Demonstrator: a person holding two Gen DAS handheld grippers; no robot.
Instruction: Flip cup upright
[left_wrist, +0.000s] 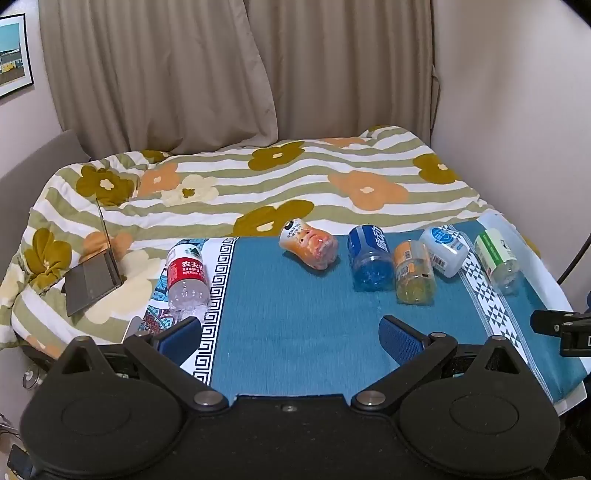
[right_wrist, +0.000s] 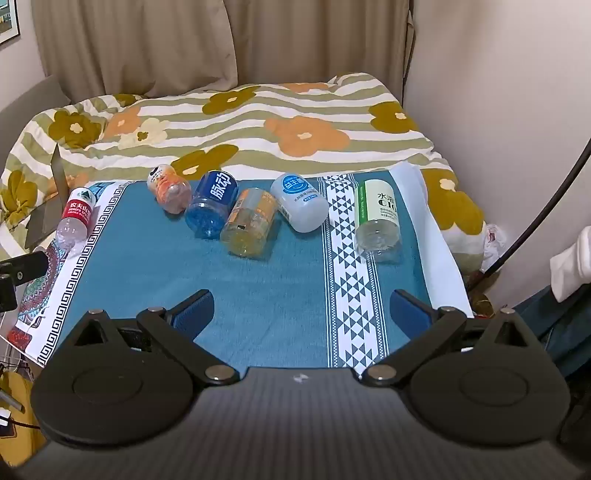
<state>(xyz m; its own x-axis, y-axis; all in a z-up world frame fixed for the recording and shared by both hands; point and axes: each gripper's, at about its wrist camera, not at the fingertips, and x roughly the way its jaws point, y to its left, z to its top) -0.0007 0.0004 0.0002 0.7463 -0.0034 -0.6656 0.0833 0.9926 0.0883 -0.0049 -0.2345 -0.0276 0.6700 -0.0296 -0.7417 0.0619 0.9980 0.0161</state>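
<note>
Six bottles are lying on their sides across the blue cloth (left_wrist: 295, 325) in the left view, none standing, so the flipping is not yet begun as far as I can judge; no cup as such is showing, only bottles. The red-label bottle (left_wrist: 186, 278) is lying at left centre, apart from the rest; the peach bottle (left_wrist: 310, 245), blue bottle (left_wrist: 369, 258), orange bottle (left_wrist: 413, 273), white bottle (left_wrist: 445, 251) and green-label bottle (left_wrist: 498, 260) are crowding the centre right. The left gripper (left_wrist: 291, 332) is hanging low in the frame, jaws wide apart and holding nothing. A laptop (left_wrist: 94, 280) is sitting on the quilt (left_wrist: 332, 173) at left. In the right view, the right gripper (right_wrist: 303, 310) is likewise gaping empty at bottom centre. The blue bottle (right_wrist: 212, 206), orange bottle (right_wrist: 249, 223) and white bottle (right_wrist: 299, 203) are touching or nearly so, likely hampering a clean grasp; the green-label bottle (right_wrist: 377, 221) is lying clear at right.
</note>
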